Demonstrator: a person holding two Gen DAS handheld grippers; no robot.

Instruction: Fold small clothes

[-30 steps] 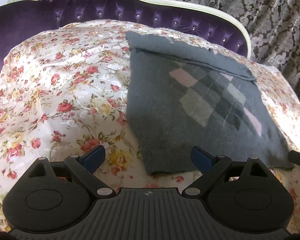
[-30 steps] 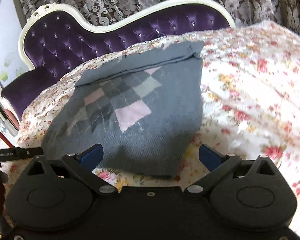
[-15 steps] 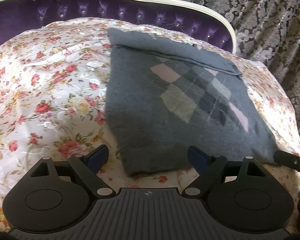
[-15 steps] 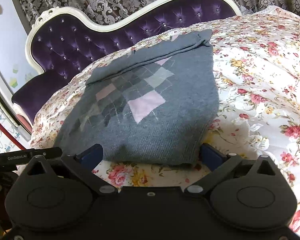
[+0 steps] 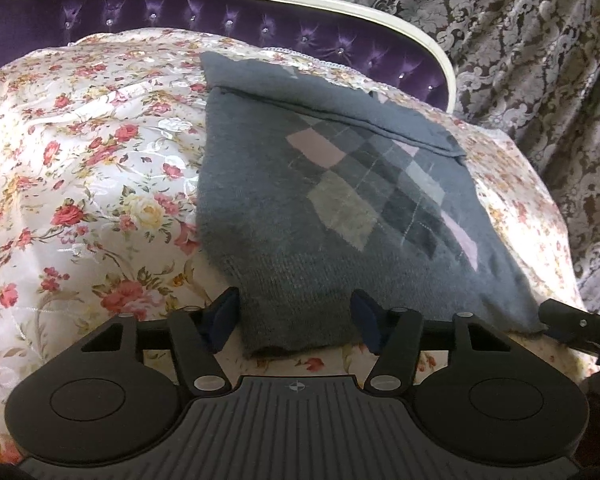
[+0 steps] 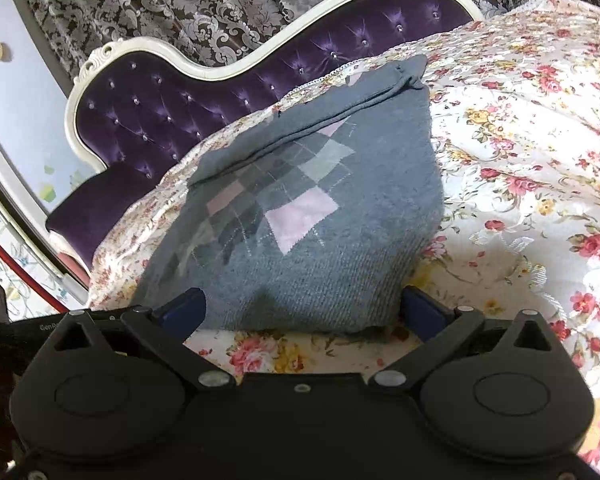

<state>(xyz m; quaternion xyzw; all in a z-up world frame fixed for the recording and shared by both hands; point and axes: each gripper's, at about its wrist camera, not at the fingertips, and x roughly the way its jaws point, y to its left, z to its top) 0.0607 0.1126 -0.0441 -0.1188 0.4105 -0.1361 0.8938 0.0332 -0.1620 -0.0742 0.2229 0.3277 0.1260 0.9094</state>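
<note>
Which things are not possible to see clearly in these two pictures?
- Left wrist view: the near hem of the grey sweater is partly hidden behind the left gripper, so contact is unclear.
- Right wrist view: the sweater's near corners sit behind the right gripper fingers.
- Both views: what lies under the sweater's folded far edge; the floral cover is cut by the picture edges.

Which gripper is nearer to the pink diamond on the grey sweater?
Right, as far as these views show. The right gripper straddles the hem just below the pink diamond; the left gripper is at the hem's other corner.
</note>
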